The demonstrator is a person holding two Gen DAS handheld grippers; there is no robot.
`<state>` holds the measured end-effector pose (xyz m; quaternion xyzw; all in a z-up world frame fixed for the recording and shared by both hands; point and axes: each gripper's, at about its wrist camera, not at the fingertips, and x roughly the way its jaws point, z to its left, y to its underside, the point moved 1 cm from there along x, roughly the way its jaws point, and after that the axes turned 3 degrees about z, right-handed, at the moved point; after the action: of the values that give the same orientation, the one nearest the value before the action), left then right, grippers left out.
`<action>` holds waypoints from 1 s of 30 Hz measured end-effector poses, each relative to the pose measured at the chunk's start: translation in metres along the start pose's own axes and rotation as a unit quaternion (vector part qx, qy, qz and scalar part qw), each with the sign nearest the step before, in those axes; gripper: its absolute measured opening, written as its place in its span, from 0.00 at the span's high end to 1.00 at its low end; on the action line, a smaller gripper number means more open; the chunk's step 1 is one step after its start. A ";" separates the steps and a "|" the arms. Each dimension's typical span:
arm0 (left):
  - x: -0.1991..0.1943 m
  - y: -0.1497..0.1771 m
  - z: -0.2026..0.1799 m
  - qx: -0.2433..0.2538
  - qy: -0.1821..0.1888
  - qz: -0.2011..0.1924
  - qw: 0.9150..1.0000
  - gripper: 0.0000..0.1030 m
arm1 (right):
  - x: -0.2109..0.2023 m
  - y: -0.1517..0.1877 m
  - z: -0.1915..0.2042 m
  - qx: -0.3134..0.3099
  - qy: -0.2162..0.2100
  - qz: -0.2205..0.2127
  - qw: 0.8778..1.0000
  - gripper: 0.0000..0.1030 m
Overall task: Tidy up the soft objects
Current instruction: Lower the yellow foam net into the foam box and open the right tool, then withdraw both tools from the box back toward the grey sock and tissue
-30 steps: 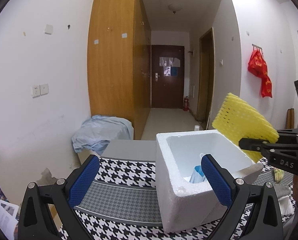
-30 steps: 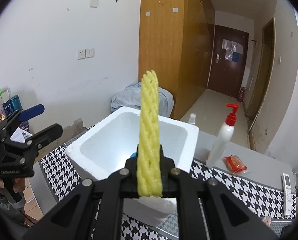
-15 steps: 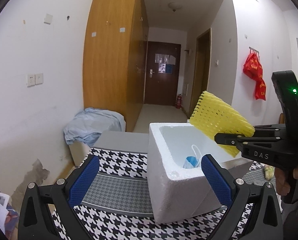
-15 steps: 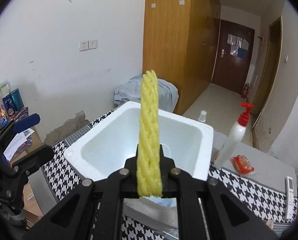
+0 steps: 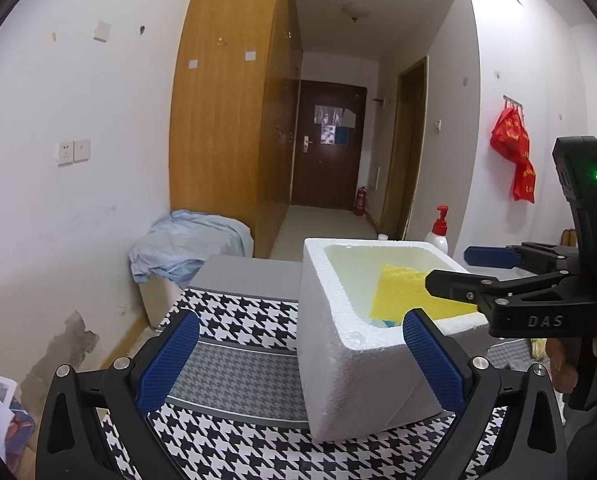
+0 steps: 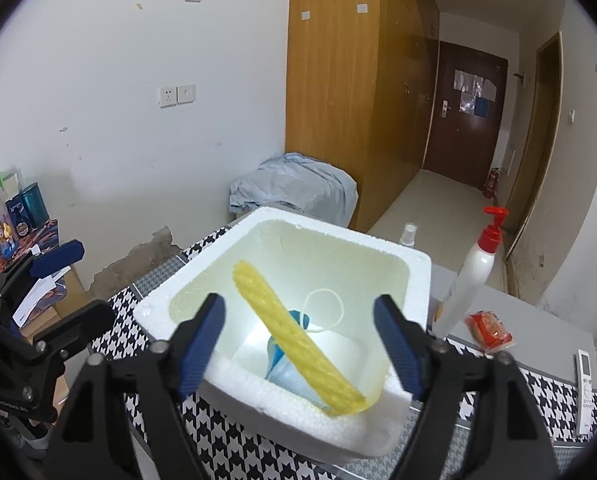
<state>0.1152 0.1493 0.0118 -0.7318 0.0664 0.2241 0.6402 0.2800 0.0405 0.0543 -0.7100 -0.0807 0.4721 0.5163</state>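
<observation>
Yellow foam netting (image 6: 298,340) lies slanted inside the white styrofoam box (image 6: 382,244), its lower end propped against the near wall and its upper end leaning toward the far left corner, across a blue face mask (image 6: 286,356) that rests on the box floor with its ear loop curled beside it. The right tongs (image 6: 298,344) hang above the near rim of the box; their jaws have just been opening and now stand wide apart, with the netting below and between the blue pads but touched by neither. The left tongs (image 5: 298,356) are also spread wide and grip nothing, with the near left corner of the box showing between their pads. The box sits on a surface (image 5: 234,312) covered in black-and-white houndstooth cloth. A white pump bottle with a red top (image 6: 472,276) stands upright just right of the box, a small red packet (image 6: 488,330) lies near its base, and a white remote (image 6: 586,388) lies farther right.
</observation>
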 end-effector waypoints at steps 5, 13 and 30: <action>-0.002 0.001 -0.002 0.000 0.002 0.000 1.000 0.01 | -0.014 -0.001 0.001 0.001 -0.008 -0.015 1.000 0.16; -0.010 0.002 -0.005 0.004 0.004 -0.002 1.000 0.01 | -0.031 -0.001 0.000 0.007 -0.006 -0.034 0.999 0.16; -0.021 0.000 -0.020 0.009 0.018 -0.004 1.000 0.01 | -0.068 0.016 -0.012 0.018 0.021 -0.061 0.998 0.15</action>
<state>0.1010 0.1261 0.0219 -0.7301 0.0770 0.2081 0.6464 0.2462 -0.0160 0.0819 -0.7038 -0.1045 0.4264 0.5585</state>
